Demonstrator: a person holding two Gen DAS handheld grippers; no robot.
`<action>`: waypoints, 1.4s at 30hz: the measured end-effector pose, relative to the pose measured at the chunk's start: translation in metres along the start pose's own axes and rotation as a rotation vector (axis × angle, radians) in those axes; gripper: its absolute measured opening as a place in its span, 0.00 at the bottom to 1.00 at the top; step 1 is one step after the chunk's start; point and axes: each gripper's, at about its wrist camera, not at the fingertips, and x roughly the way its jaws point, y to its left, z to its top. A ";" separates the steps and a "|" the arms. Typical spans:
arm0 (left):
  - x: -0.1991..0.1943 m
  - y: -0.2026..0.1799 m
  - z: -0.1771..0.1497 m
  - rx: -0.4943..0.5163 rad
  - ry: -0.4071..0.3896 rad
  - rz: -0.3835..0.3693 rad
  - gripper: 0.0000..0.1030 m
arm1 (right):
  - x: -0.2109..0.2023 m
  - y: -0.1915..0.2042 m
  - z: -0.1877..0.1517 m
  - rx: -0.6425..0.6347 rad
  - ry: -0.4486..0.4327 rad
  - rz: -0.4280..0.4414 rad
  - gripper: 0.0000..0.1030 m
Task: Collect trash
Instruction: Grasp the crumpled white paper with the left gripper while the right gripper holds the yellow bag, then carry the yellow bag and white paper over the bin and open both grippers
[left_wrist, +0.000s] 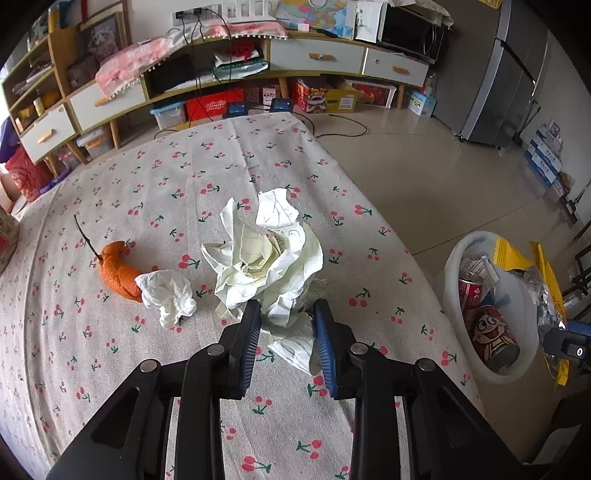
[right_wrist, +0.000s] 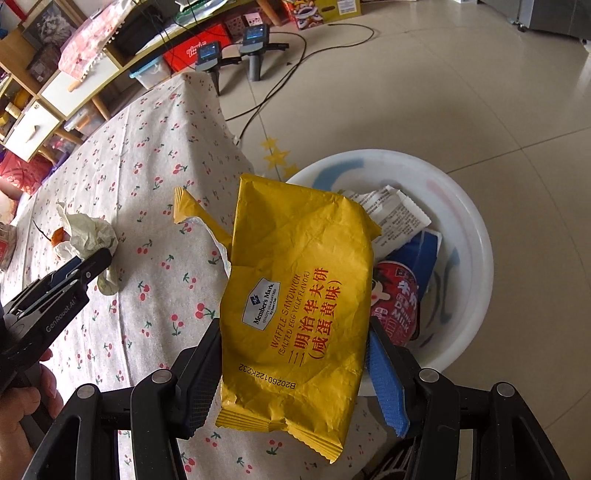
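Two claws, each busy. The right gripper pinches a yellow wrapper between its pads, held over the white basin on the floor, not yet dropped. The left gripper sits narrow around the crumpled paper on the cherry cloth, seemingly gripping its near edge. Already binned: cans and wrappers. Left on the table: that paper, a tissue and an orange peel touching it.
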 end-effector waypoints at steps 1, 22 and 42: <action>-0.004 0.002 -0.002 -0.005 -0.001 -0.010 0.28 | 0.000 -0.001 0.000 0.000 -0.001 0.001 0.61; -0.038 -0.122 -0.007 0.151 -0.007 -0.320 0.26 | -0.031 -0.105 -0.013 0.231 -0.050 0.001 0.61; -0.019 -0.138 -0.017 0.204 0.058 -0.329 0.70 | -0.025 -0.115 -0.006 0.277 -0.039 0.001 0.61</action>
